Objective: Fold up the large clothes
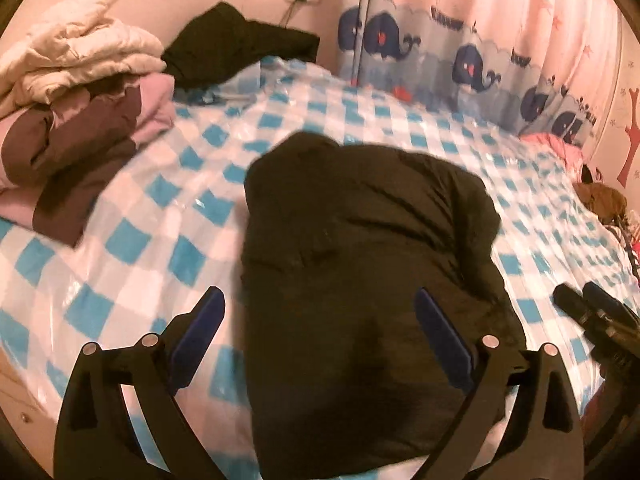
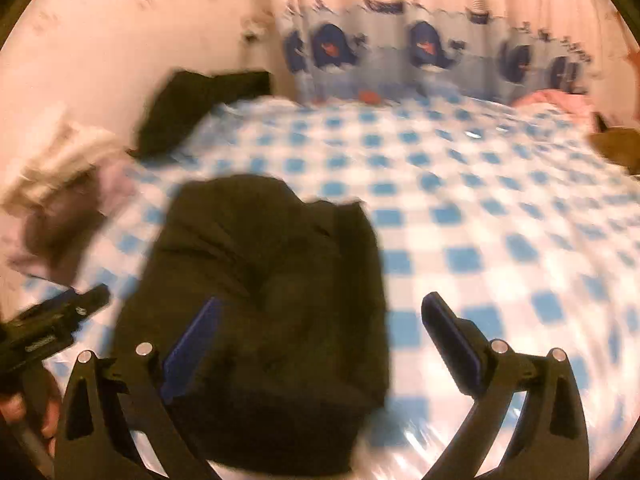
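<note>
Your left gripper [image 1: 316, 312] and right gripper [image 2: 324, 320] both stand wide open, gripping nothing. The folded black jacket [image 1: 360, 260] lies on the blue checked bedsheet [image 1: 132, 216], just ahead of both grippers.

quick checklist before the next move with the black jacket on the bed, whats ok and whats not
1. Left claw open and empty: ok, fingers spread wide, nothing pinched.
2. Right claw open and empty: ok, fingers spread, nothing pinched.
3. Black jacket folded into a compact bundle: ok; neatness of its edges: cannot tell, picture blurred.
4. Jacket fully on the checked sheet: ok in the right wrist view.
5. Bare sheet to the right of the jacket: ok.
6. Pile of folded clothes clear of the jacket: ok, a strip of sheet lies between.
7. Next garment to fold: a second black garment lies bunched at the far wall.
</note>
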`<state>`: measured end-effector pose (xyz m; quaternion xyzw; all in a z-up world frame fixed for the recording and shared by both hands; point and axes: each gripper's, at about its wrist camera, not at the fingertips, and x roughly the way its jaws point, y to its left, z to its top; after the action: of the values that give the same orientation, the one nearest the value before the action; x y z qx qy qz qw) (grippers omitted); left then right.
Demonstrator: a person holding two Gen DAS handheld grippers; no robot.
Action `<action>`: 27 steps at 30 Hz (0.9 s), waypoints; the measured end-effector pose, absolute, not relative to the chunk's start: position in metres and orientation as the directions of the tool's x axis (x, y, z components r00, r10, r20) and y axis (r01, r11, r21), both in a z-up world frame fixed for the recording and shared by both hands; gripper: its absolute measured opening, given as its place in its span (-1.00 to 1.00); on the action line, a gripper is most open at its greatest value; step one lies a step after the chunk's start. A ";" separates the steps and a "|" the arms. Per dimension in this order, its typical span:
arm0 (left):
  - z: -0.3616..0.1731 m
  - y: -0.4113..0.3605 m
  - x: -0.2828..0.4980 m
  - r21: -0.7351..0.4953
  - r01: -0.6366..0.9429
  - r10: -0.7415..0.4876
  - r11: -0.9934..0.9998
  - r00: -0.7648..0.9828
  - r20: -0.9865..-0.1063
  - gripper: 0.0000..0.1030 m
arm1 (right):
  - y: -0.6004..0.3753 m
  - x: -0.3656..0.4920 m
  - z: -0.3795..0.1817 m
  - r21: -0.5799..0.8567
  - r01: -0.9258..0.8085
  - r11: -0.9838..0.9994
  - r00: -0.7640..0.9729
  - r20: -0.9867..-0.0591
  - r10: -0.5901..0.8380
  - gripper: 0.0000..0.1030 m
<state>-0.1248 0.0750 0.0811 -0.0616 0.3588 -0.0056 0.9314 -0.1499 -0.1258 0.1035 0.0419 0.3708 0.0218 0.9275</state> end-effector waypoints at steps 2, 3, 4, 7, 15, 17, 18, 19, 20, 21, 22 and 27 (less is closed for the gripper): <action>0.080 0.071 -0.131 -0.104 -0.036 -0.044 0.994 0.739 -0.673 0.79 | -0.120 -0.152 0.102 0.078 -0.017 0.997 0.693 -0.717 0.067 0.87; 0.081 0.071 -0.134 -0.091 -0.046 -0.028 0.995 0.737 -0.675 0.80 | -0.119 -0.153 0.101 0.046 -0.003 0.999 0.687 -0.726 0.035 0.87; 0.081 0.072 -0.137 -0.086 -0.055 -0.017 0.995 0.739 -0.673 0.80 | -0.119 -0.153 0.099 0.027 -0.002 1.000 0.684 -0.730 0.022 0.87; 0.079 0.077 -0.138 -0.075 -0.080 0.008 0.994 0.734 -0.679 0.80 | -0.116 -0.146 0.094 0.030 -0.011 0.999 0.674 -0.738 0.030 0.87; 0.085 0.071 -0.141 -0.027 -0.076 0.038 0.997 0.738 -0.674 0.80 | -0.098 -0.148 0.092 0.008 -0.013 1.000 0.702 -0.712 0.015 0.87; 0.085 0.069 -0.142 -0.028 -0.071 0.033 0.997 0.736 -0.677 0.80 | -0.100 -0.147 0.092 0.013 -0.015 1.000 0.700 -0.714 0.020 0.87; 0.085 0.069 -0.142 -0.030 -0.069 0.031 0.997 0.735 -0.678 0.80 | -0.101 -0.147 0.092 0.014 -0.013 1.000 0.699 -0.714 0.019 0.87; 0.085 0.068 -0.143 -0.028 -0.070 0.033 0.997 0.737 -0.675 0.80 | -0.100 -0.147 0.094 0.017 -0.012 1.000 0.698 -0.716 0.021 0.87; 0.086 0.069 -0.143 -0.026 -0.071 0.035 0.997 0.739 -0.673 0.80 | -0.099 -0.147 0.095 0.019 -0.012 1.000 0.696 -0.717 0.022 0.87; 0.086 0.069 -0.143 -0.027 -0.073 0.036 0.997 0.738 -0.673 0.80 | -0.098 -0.147 0.095 0.020 -0.013 1.000 0.695 -0.718 0.024 0.87; 0.086 0.069 -0.143 -0.029 -0.073 0.034 0.997 0.738 -0.674 0.80 | -0.098 -0.148 0.096 0.022 -0.013 1.000 0.695 -0.718 0.024 0.87; 0.087 0.071 -0.144 -0.034 -0.073 0.030 0.997 0.737 -0.675 0.80 | -0.092 -0.146 0.098 0.028 -0.019 0.999 0.696 -0.717 0.033 0.87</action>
<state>-0.1439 0.0710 0.0865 -0.0292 0.3617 0.0277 0.9314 -0.1464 -0.0917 0.0977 0.0091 0.3897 0.0140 0.9208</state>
